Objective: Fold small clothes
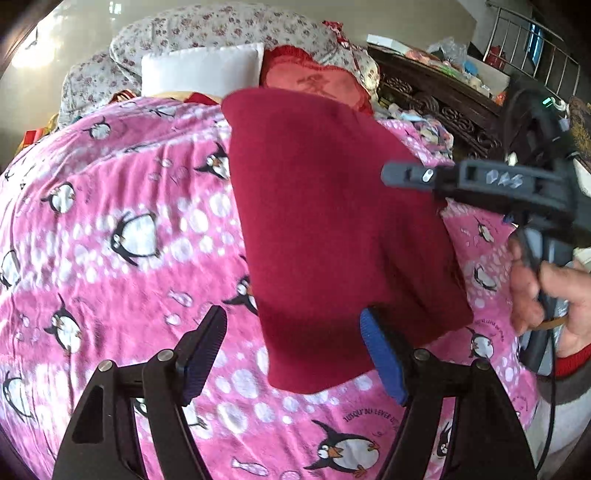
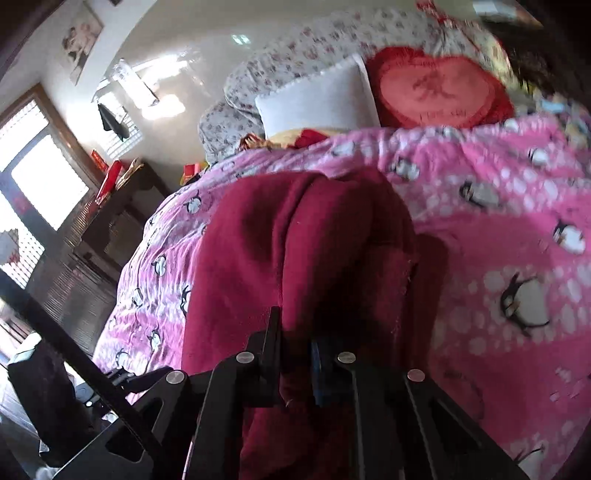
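Pinching the red garment (image 2: 295,236), the right gripper (image 2: 295,354) lifts it above the bed (image 1: 110,221). The left gripper (image 1: 295,350) gapes empty; it should likely clamp the hanging hem squarely.

One dark red garment (image 1: 332,229), two claws (image 1: 295,354) (image 2: 295,363), one pink penguin blanket (image 1: 122,229), three pillows (image 1: 201,68).

Garment (image 1: 332,236) hangs over the blanket (image 1: 110,229) that covers the bed, lifted at its right edge by the right tool (image 2: 295,354), whose jaws are pinched on the fabric. Left tool (image 1: 291,350) sits at the garment's near edge, jaws apart, right pad on the cloth, left pad over the blanket. Behind the blanket: square pillow (image 1: 201,68) left, heart cushion (image 1: 314,83) right of it, touching. Rolled quilt (image 1: 221,27) lies behind both. Carved cabinet (image 1: 436,99) stands right of the bed.
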Action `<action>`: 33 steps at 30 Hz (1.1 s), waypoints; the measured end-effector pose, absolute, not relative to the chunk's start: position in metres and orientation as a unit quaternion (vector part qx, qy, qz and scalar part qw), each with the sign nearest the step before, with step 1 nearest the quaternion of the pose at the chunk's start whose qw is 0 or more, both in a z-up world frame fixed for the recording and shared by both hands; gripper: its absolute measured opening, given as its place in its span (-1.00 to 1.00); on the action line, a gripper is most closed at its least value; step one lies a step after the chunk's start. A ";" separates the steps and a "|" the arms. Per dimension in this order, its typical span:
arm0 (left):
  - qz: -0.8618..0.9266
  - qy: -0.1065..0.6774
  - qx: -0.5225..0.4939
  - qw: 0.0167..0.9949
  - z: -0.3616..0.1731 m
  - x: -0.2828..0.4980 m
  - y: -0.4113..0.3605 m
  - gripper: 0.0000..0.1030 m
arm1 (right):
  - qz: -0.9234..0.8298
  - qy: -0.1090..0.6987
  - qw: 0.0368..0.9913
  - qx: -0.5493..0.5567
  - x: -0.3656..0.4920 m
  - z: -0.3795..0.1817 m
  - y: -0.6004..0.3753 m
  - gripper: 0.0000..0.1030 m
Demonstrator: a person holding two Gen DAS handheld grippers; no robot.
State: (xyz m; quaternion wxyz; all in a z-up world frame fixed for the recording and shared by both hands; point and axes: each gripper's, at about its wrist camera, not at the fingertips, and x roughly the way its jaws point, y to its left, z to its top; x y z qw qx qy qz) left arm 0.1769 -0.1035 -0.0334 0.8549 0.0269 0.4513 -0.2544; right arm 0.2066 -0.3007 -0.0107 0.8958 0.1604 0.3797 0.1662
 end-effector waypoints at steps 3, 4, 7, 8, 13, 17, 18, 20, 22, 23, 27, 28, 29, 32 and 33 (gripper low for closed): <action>-0.265 0.432 0.047 0.861 -0.029 0.170 -0.110 0.44 | 0.153 0.354 0.916 0.108 0.188 0.010 -0.305 -0.76; -0.266 0.427 0.049 0.863 -0.029 0.170 -0.112 0.45 | 0.144 0.352 0.920 0.099 0.187 0.012 -0.308 -0.76; -0.266 0.438 0.042 0.858 -0.040 0.173 -0.121 0.51 | 0.114 0.367 0.918 0.095 0.199 -0.001 -0.316 -0.76; -0.263 0.442 0.043 0.856 -0.042 0.174 -0.123 0.51 | 0.114 0.377 0.914 0.098 0.206 -0.011 -0.315 -0.76; -0.253 0.448 0.055 0.856 -0.048 0.174 -0.129 0.51 | 0.118 0.371 0.911 0.139 0.201 -0.014 -0.323 -0.49; -0.246 0.425 0.072 0.868 -0.035 0.167 -0.126 0.51 | 0.134 0.354 0.919 0.107 0.166 0.012 -0.311 -0.47; -0.244 0.420 0.074 0.871 -0.033 0.166 -0.125 0.51 | 0.146 0.353 0.919 0.100 0.158 0.016 -0.306 -0.47; -0.240 0.419 0.074 0.873 -0.031 0.166 -0.122 0.51 | 0.161 0.356 0.917 0.080 0.148 0.016 -0.292 -0.47; -0.235 0.424 0.069 0.872 -0.032 0.167 -0.119 0.51 | 0.159 0.373 0.913 0.050 0.143 0.006 -0.279 -0.47; -0.232 0.426 0.068 0.872 -0.032 0.168 -0.119 0.51 | 0.150 0.380 0.912 0.036 0.143 0.000 -0.276 -0.47; -0.227 0.434 0.056 0.870 -0.039 0.169 -0.111 0.51 | 0.088 0.405 0.910 -0.002 0.145 -0.038 -0.290 -0.47; -0.227 0.438 0.050 0.868 -0.040 0.170 -0.109 0.51 | 0.093 0.408 0.908 0.021 0.148 -0.045 -0.298 -0.48; -0.226 0.441 0.046 0.867 -0.040 0.171 -0.109 0.51 | 0.097 0.409 0.907 0.035 0.149 -0.048 -0.303 -0.48; -0.222 0.441 0.033 0.869 -0.037 0.172 -0.105 0.51 | 0.106 0.403 0.907 0.054 0.147 -0.045 -0.310 -0.47; -0.219 0.437 0.033 0.872 -0.035 0.172 -0.104 0.51 | 0.109 0.402 0.908 0.057 0.145 -0.042 -0.311 -0.46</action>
